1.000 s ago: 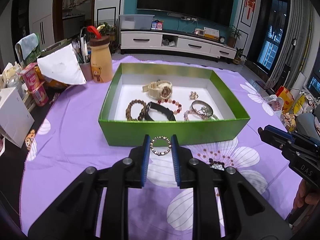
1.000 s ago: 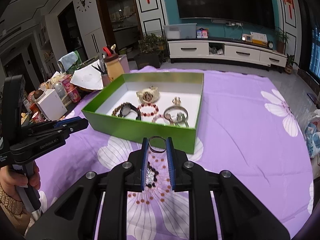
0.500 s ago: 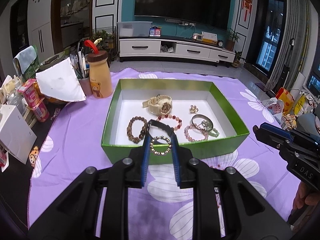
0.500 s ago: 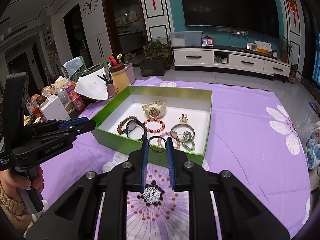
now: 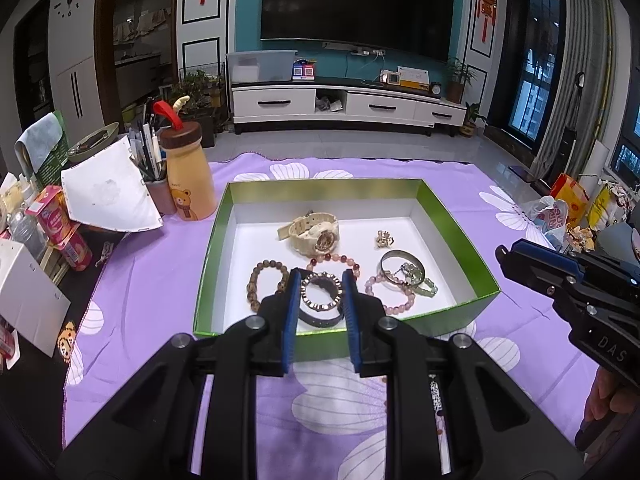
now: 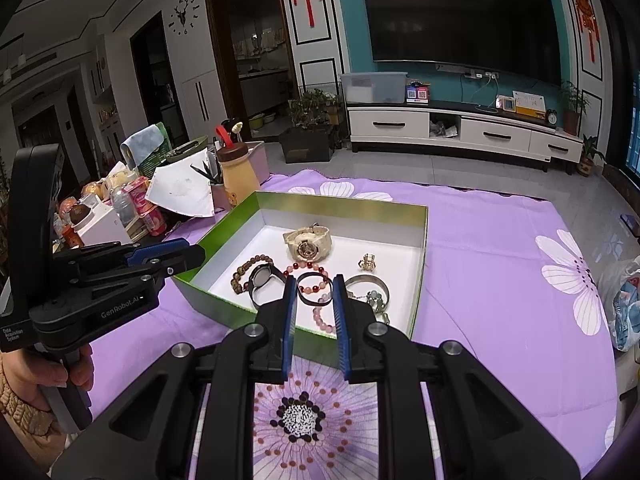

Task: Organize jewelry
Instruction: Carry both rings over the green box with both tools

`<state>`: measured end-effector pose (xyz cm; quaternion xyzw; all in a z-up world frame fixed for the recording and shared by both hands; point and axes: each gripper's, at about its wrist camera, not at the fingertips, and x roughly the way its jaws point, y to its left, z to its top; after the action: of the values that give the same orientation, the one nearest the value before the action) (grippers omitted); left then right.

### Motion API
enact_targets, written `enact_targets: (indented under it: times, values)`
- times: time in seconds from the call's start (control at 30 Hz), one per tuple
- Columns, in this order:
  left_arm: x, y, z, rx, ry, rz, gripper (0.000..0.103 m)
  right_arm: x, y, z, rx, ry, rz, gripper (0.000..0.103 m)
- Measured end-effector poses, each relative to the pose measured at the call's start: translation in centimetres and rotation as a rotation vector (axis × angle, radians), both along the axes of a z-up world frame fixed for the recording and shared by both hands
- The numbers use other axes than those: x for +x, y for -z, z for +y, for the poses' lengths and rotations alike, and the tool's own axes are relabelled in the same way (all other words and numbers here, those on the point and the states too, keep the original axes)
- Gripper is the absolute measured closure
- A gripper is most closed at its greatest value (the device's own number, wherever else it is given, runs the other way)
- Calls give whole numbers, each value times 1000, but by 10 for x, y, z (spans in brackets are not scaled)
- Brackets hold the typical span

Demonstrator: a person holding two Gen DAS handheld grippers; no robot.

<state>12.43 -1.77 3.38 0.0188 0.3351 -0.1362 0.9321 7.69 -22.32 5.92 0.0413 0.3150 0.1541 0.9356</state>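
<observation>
A green box [image 5: 460, 224] with a white floor sits on the purple flowered cloth; it also shows in the right wrist view [image 6: 416, 292]. It holds a cream watch [image 5: 316, 232], a brown bead bracelet [image 5: 264, 284], a black watch [image 6: 262, 276], pink bead bracelets [image 5: 394, 300], a silver bangle [image 5: 394, 264] and a small gold ring [image 5: 384, 239]. My left gripper [image 5: 321, 294] is shut on a beaded ring-shaped bracelet [image 5: 321, 292], held above the box's near edge. My right gripper [image 6: 314, 292] is shut on a thin dark bangle [image 6: 314, 290], also over the near edge.
A yellow bear bottle [image 5: 188, 176], a pen cup [image 5: 154, 184], a white paper [image 5: 106, 196] and snack packs [image 5: 60, 228] stand at the left. A white box [image 5: 28, 296] sits at the left edge. Bags [image 5: 556, 216] lie at the right.
Both grippers have risen and moved forward from in front of the box wall to above its near edge, each still holding its bracelet.
</observation>
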Motion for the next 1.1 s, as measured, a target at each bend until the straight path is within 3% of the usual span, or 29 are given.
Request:
enact_targets:
  times: [1.1]
  values:
    - [50, 19, -17, 16, 13, 37, 82, 52, 18, -3, 7, 17, 32, 85]
